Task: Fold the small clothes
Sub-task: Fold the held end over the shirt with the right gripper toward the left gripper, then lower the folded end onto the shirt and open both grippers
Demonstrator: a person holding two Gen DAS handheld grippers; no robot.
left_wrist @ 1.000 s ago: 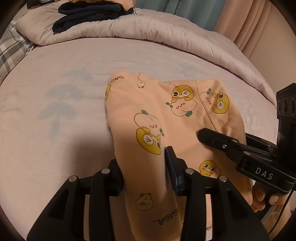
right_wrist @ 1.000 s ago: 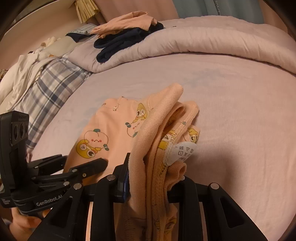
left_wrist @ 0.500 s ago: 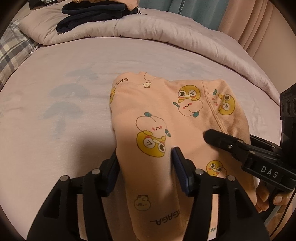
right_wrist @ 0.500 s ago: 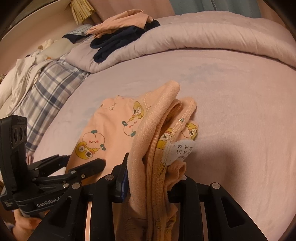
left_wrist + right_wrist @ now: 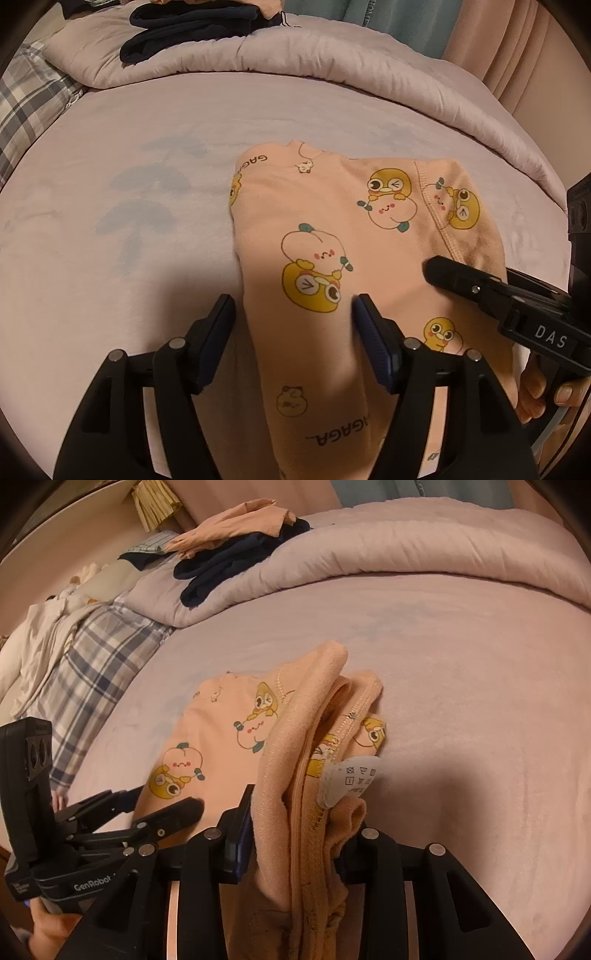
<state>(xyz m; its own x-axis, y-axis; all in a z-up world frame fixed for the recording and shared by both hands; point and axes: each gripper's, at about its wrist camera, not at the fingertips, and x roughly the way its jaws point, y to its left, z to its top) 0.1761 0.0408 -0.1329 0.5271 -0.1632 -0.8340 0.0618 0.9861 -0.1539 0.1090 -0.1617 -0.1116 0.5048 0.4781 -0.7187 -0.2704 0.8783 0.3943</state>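
The left gripper (image 5: 293,314) stands spread at the bottom of its own view, jaws just having opened, the folded garment's edge lying loose between them with neither pad pressing it. The right gripper (image 5: 295,823), low in the centre of its frame, has also been easing apart, yet bunched seams of cloth remain wedged between its jaws, apparently pinched. Behind both spreads the bed (image 5: 184,122), its pale lilac sheet filling most of each frame, with a rolled duvet (image 5: 424,550) across the top. A plaid cover (image 5: 88,664) lies at the left of the right-hand view. Dark navy clothes (image 5: 192,29) sit piled on the duvet at the upper left of the left-hand view. The peach garment (image 5: 332,229), printed with yellow ducks and peaches, lies folded on the sheet at centre frame. Its white care label (image 5: 351,775) sticks out beside the right gripper's jaws
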